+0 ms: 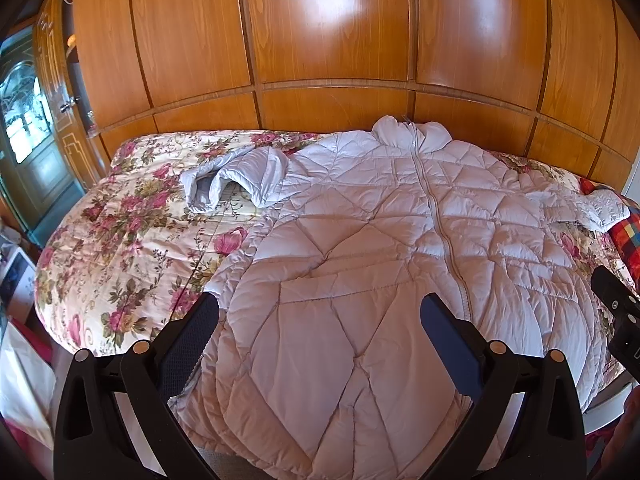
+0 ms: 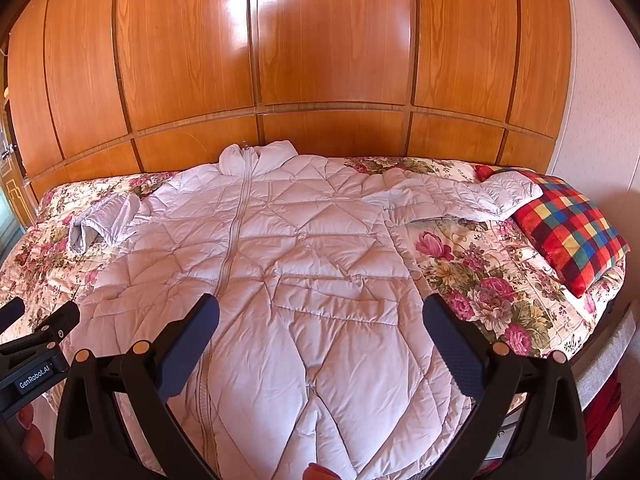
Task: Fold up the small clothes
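Folding not started, by the look of it. The quilted jacket (image 1: 380,240) lies spread flat, front up, zipped closed, on the bed (image 1: 120,240) with the floral cover; it fills the centre and lower part of both views.

Orientation: collar at the top centre of the frame against the wooden wall panelling (image 1: 320,40), hem at the bottom edge nearest the cameras. Long axis runs bottom-to-top of the frame, along the zipper (image 1: 436,216).

Sleeves both out to the sides, neither folded in:
- sleeve at upper left of the left wrist view (image 1: 236,178), bent, cuff curled back toward the body
- the other sleeve (image 2: 460,196) stretches toward the right of the right wrist view, cuff touching the checked cushion (image 2: 572,232)

Left gripper (image 1: 320,320): jaws spread wide, nothing between them, hovering over the lower left half of the jacket. Right gripper (image 2: 320,320): same, jaws released and empty, over the lower right half.

Left to do, my read: all of it — sleeves in, sides in, then hem toward collar.
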The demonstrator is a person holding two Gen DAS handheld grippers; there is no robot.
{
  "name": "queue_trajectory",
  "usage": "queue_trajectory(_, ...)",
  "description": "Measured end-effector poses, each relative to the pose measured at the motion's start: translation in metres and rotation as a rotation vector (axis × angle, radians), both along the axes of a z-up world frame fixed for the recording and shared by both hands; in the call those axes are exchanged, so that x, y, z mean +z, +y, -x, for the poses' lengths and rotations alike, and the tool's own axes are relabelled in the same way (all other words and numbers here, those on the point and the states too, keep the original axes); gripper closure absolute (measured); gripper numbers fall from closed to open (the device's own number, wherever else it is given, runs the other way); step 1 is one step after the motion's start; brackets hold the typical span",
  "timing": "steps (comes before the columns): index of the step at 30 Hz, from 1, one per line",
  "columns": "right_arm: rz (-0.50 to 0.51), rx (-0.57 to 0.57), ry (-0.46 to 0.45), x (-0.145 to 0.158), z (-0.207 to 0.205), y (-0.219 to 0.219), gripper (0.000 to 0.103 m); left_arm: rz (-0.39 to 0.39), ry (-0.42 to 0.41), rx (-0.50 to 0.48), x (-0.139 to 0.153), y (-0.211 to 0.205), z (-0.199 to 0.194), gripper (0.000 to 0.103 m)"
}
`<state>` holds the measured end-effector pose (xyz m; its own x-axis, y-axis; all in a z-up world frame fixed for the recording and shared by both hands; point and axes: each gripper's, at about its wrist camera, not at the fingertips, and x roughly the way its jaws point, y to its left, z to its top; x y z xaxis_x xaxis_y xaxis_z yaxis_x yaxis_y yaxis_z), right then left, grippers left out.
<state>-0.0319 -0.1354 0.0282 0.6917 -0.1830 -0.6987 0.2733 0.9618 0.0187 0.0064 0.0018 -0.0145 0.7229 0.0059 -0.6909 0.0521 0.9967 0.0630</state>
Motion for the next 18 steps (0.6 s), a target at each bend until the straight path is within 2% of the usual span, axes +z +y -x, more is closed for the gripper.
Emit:
queue_trajectory(7,0.0,-0.006,0.007,-0.006,-0.003,-0.002,0.002,-0.002,0.019,-0.006,-0.008,-0.001,-0.004,0.003)
queue_trajectory(12,-0.023,-0.001,-0.041,-0.012,-0.005,-0.006,0.002,0.02,0.032,-0.029,-0.017,-0.001,-0.011,0.003)
queue_trajectory(14,-0.029,0.058,-0.102,-0.015,-0.006,-0.006,0.002,0.056,0.051,-0.063,-0.024,0.001,-0.014,0.003)
queue_trajectory(15,-0.041,0.095,-0.116,-0.018,-0.008,-0.005,0.002,0.101,0.055,-0.092,-0.029,0.004,-0.015,0.003)
queue_trajectory(18,-0.053,0.14,-0.046,-0.034,-0.021,-0.005,0.002,0.208,0.049,-0.126,-0.041,0.012,-0.018,0.003)
